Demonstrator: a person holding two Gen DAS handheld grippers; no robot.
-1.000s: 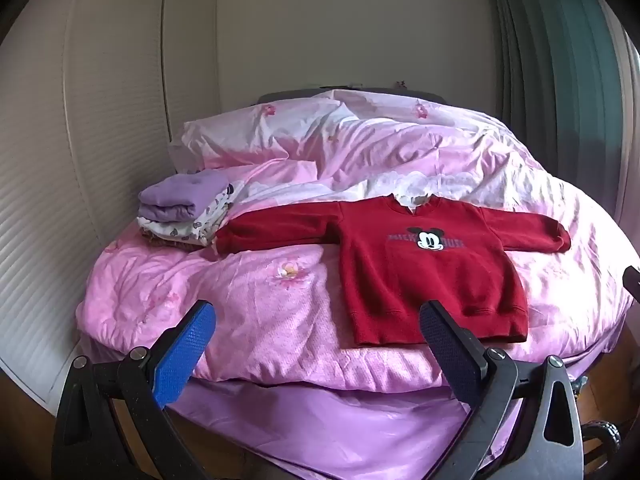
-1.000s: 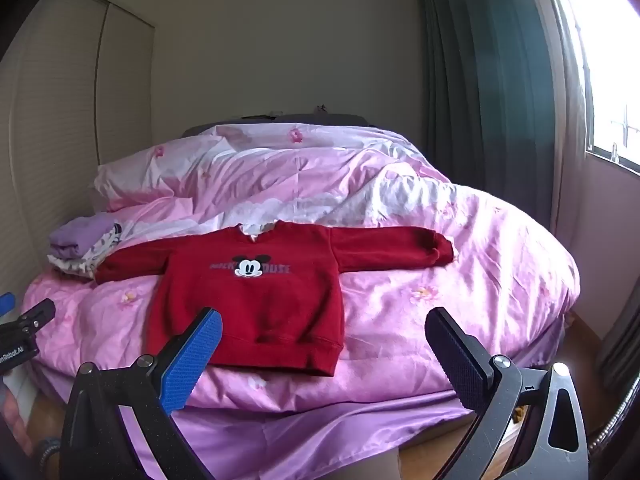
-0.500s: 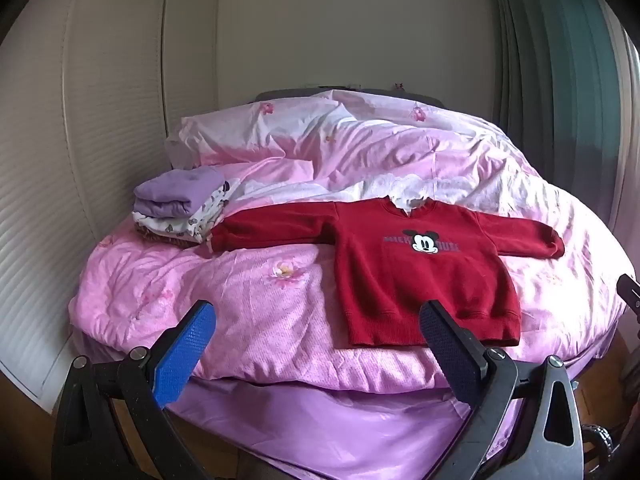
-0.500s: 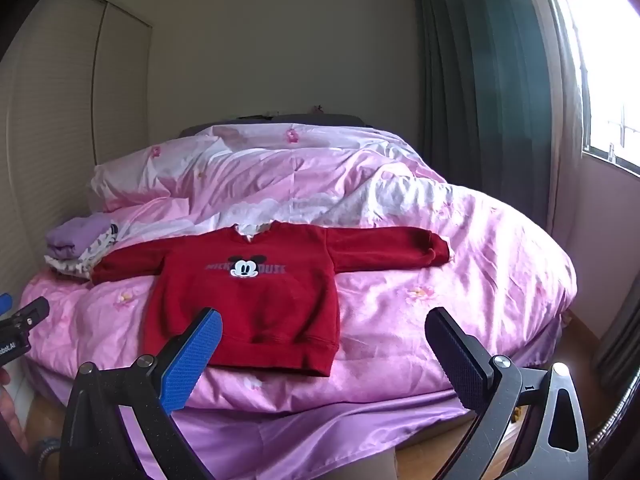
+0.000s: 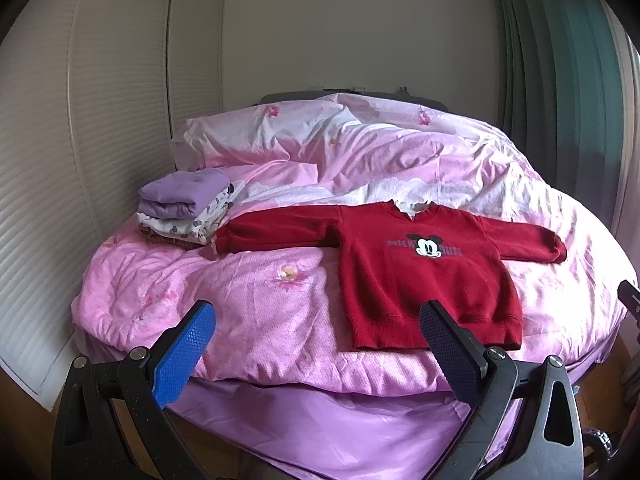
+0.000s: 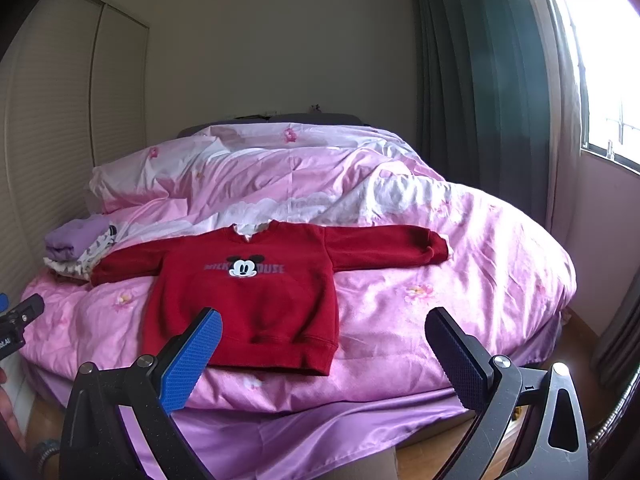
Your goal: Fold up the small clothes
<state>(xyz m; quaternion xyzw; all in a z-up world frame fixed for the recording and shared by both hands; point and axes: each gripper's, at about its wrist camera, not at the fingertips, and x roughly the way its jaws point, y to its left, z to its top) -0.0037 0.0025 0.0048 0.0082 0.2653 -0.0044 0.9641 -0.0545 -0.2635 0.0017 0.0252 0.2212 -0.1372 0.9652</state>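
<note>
left claw [image 5: 316, 344] apart, empty | right claw [image 6: 324, 346] apart, empty | sweater [image 6: 256, 284] flat on bed [image 6: 480, 280] | risk: pinching duvet with sleeve, dragging sweater askew

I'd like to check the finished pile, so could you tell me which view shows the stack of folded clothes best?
The left wrist view: the stack of folded clothes shows its separate layers there. The right wrist view shows it smaller near the left edge.

A home bedroom: a bed [image 5: 260, 320] under a pink floral duvet, louvred wardrobe doors [image 5: 100, 120] left of it, green curtains [image 6: 480, 100] right.
</note>
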